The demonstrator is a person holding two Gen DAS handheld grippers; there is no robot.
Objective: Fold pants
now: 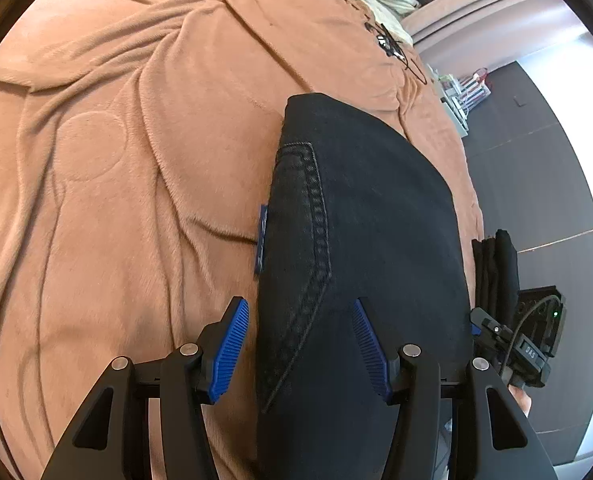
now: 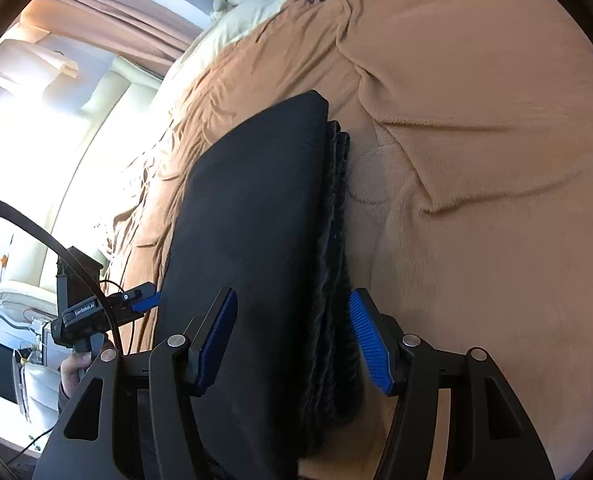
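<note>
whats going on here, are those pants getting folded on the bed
Yes. A person with a handheld gripper in each hand is folding black pants on a tan blanket. The pants already lie in a compact folded stack. The left gripper and right gripper each sit at one edge of the stack with jaws open and no pad pressing the cloth, so nothing is gripped right now.

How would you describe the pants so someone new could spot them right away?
Find the big tan fleece blanket covering the bed. Near its edge lies a compact folded bundle, the pants, black denim with a stitched back pocket showing. It is the only dark thing lying on the blanket's open area.
</note>
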